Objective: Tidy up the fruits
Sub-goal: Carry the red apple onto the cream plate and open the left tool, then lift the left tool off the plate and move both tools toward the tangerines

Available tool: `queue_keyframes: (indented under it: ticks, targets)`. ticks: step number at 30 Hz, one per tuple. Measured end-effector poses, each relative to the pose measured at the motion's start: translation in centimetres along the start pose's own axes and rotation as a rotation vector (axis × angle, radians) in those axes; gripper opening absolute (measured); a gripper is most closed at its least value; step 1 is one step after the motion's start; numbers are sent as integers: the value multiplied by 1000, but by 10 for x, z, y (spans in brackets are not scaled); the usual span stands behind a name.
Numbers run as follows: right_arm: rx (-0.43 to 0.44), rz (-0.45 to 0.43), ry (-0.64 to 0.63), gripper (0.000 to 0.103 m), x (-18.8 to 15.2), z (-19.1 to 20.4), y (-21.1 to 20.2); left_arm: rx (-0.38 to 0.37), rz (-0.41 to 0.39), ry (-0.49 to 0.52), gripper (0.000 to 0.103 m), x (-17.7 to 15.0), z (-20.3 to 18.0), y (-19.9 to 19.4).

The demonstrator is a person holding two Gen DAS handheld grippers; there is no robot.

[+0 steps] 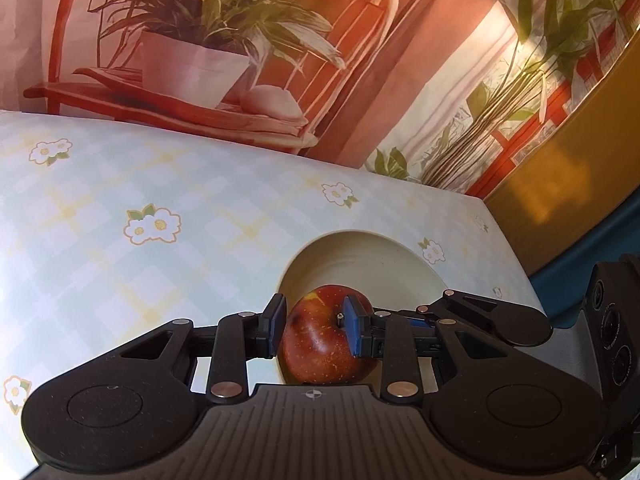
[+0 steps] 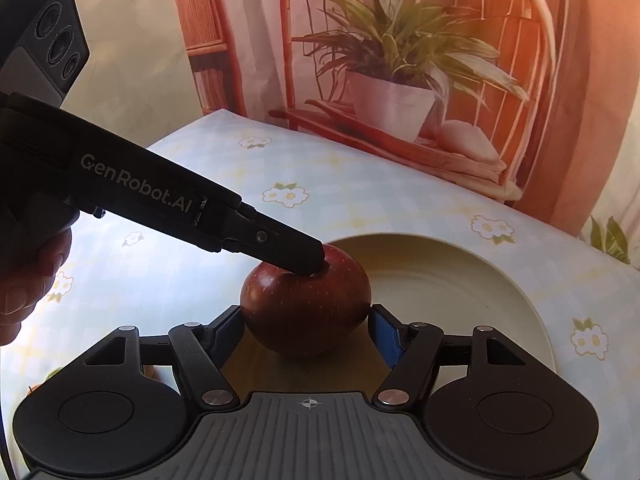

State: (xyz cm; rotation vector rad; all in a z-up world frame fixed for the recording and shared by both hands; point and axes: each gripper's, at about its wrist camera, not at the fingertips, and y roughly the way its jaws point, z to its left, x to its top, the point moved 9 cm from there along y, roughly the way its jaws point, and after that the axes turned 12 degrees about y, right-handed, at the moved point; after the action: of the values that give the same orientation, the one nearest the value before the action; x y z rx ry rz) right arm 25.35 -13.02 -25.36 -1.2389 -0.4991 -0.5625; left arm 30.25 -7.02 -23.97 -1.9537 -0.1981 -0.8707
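You are setting the apple [image 2: 306,304] down at the near rim of the cream plate [image 2: 460,280]. Your right gripper [image 2: 306,330] clasps its sides, while your left gripper [image 1: 314,326], jaws narrow, seems pinched at the stem hollow. Next, lower gently and release both.

The apple [image 2: 306,308] sits between the right tongs' [image 2: 306,330] fingers, at the near left rim of the plate [image 2: 460,280], which spreads ahead and to their right on the table [image 2: 224,208]. The left tongs [image 1: 312,326] straddle the apple's top from the left.
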Motion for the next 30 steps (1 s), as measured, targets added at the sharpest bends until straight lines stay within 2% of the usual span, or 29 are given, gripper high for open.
queue_keyframes:
  ticks: [4,5,8,17,24,30]
  targets:
    - [-21,14,-10,67,-2,2,0,27,-8,-15,35,-2,5,-4]
    - [-23,13,-12,70,-3,3,-3,40,-11,-16,35,-2,5,-5]
    - [-39,-7,-16,71,-4,3,-16,76,-10,-11,35,-1,5,-8]
    - [-95,-105,81,70,-23,-21,-80,171,-32,17,35,0,-3,-18]
    - [-132,-164,161,65,-45,-28,-118,221,-70,71,35,-7,-14,-56]
    - [-154,-199,204,64,-64,-20,-137,303,-62,130,36,-27,-10,-94]
